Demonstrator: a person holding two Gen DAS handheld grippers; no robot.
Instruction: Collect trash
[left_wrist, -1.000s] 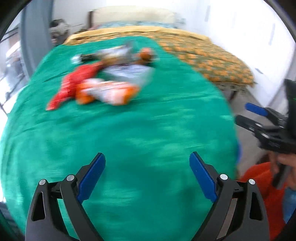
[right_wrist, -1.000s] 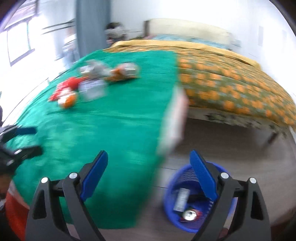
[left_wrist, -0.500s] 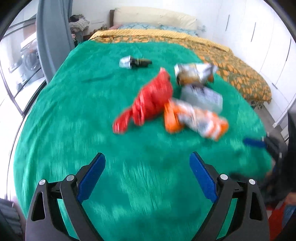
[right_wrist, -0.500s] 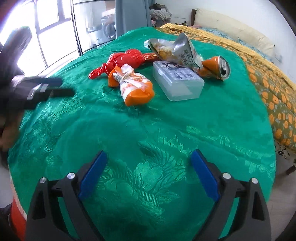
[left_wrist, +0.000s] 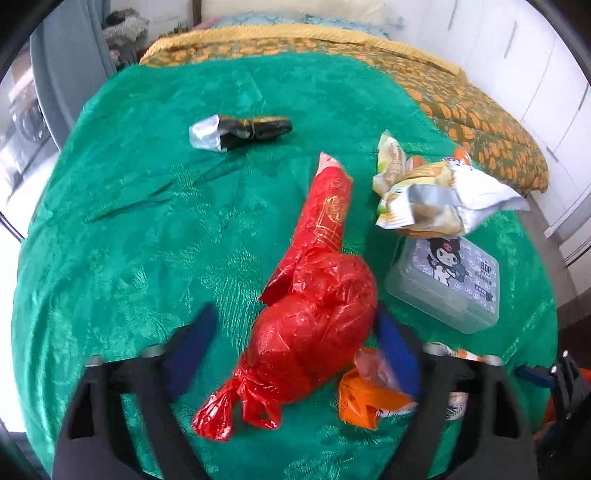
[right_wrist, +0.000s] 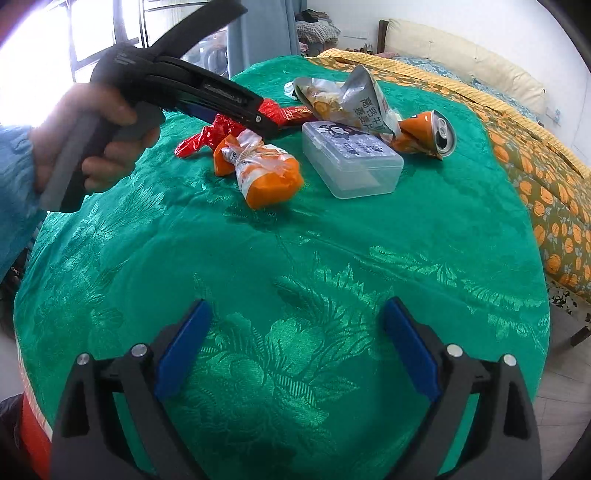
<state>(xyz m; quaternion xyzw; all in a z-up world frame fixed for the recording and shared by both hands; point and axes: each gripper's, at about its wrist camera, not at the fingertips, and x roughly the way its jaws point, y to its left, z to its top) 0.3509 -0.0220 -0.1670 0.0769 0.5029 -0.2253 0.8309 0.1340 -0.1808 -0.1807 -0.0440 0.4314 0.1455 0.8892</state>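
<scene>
I'm closing my left gripper (left_wrist: 291, 354) jaws around the red plastic bag (left_wrist: 314, 332) on the green bedspread (left_wrist: 147, 240); probably light, crinkly, slippery (take the fat middle). Right gripper (right_wrist: 295, 358) jaws gape, holding nothing.

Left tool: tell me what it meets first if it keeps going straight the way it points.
The left tool would meet the red plastic bag first: the bag already lies between its closing fingers. Whether the pads touch it yet is unclear; the green cloth lies right under it.
</scene>
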